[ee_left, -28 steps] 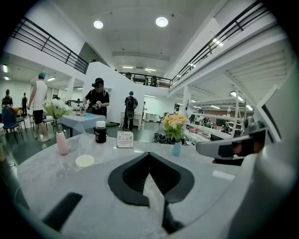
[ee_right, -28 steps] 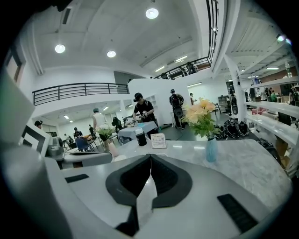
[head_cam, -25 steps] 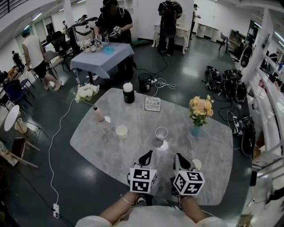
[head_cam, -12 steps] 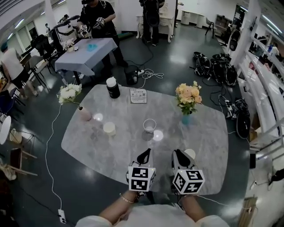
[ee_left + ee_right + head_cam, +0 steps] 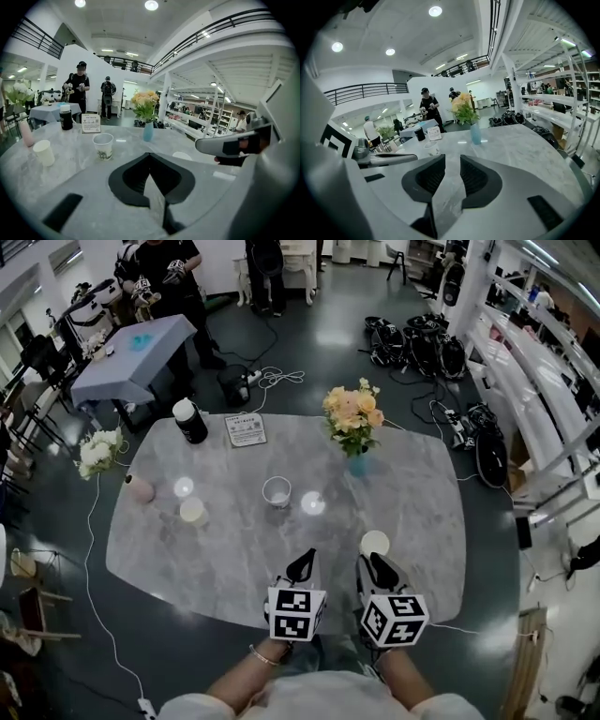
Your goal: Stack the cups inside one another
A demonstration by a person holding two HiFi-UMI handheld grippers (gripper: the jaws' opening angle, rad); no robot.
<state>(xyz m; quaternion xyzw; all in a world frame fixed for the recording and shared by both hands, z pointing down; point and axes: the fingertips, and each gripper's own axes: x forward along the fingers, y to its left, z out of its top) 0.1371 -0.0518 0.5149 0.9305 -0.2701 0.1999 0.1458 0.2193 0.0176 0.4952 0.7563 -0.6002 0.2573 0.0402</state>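
Nothing is stacked yet, as far as I can judge. Four cups stand apart on the table (image 5: 422, 484): a pink cup (image 5: 140, 488) at the far left, a cream cup (image 5: 193, 511) near it, a printed cup (image 5: 277, 491) in the middle, and a white cup (image 5: 374, 543) just beyond my right gripper (image 5: 375, 568). That gripper's jaws have just been opening; there is a narrow gap with nothing in it. My left gripper (image 5: 302, 566) is clenched tight and empty. All the picking up and nesting is left to do.
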